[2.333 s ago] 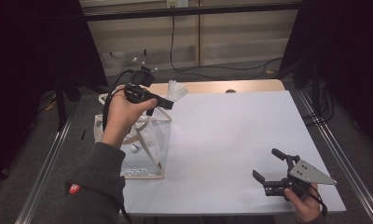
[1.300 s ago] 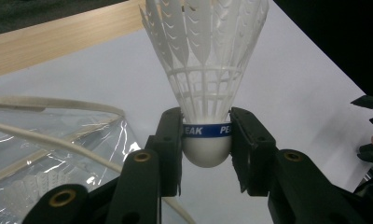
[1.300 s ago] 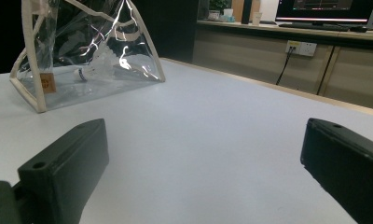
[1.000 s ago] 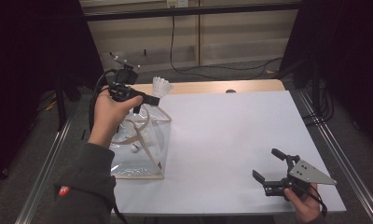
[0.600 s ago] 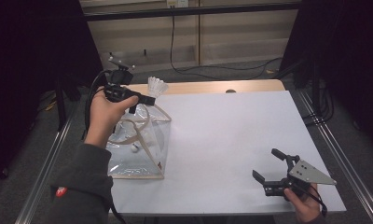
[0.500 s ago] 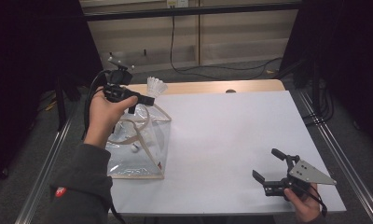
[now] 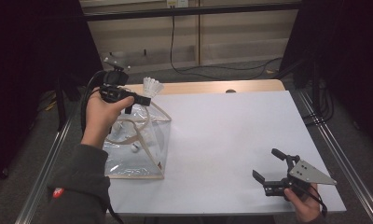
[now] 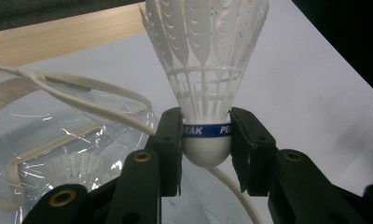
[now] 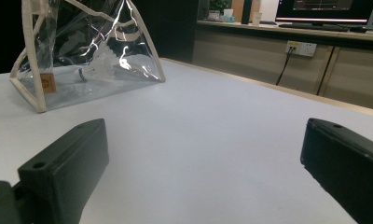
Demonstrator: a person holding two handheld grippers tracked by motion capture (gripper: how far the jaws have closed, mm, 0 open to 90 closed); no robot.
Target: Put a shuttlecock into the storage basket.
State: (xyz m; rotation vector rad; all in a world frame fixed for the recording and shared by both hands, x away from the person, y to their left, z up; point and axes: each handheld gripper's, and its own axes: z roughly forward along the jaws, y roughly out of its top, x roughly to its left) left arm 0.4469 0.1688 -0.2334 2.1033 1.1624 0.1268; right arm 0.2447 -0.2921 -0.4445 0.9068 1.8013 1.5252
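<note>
- Shuttlecock (image 8: 206,84), white feathers, white cork with a blue band, clamped at the cork between the two jaws of the left claw (image 8: 206,140); feathers point away from the claw.
- In the high view the shuttlecock (image 7: 152,86) is held in the air above the top of the clear bag (image 7: 137,148), near the far left edge of the tabletop (image 7: 231,135).
- Left claw (image 7: 145,100) held up by the left hand (image 7: 100,114), dark sleeve below, cable hanging off the back.
- Clear bag is a see-through plastic pouch with cream trim and cream cord handles, standing on the left side of the tabletop; top is open under the held shuttlecock.
- Inside the bag another shuttlecock (image 8: 75,167) shows through the plastic; how many more, can't tell.
- Right claw (image 7: 274,169) low over the near right corner of the tabletop, held by the right hand (image 7: 303,205), jaws spread wide, nothing between them.
- Right gripper view: both jaws far apart over the bare white surface, the clear bag (image 9: 89,56) well off ahead of them.
- Right claw well apart from the bag and the shuttlecock.
</note>
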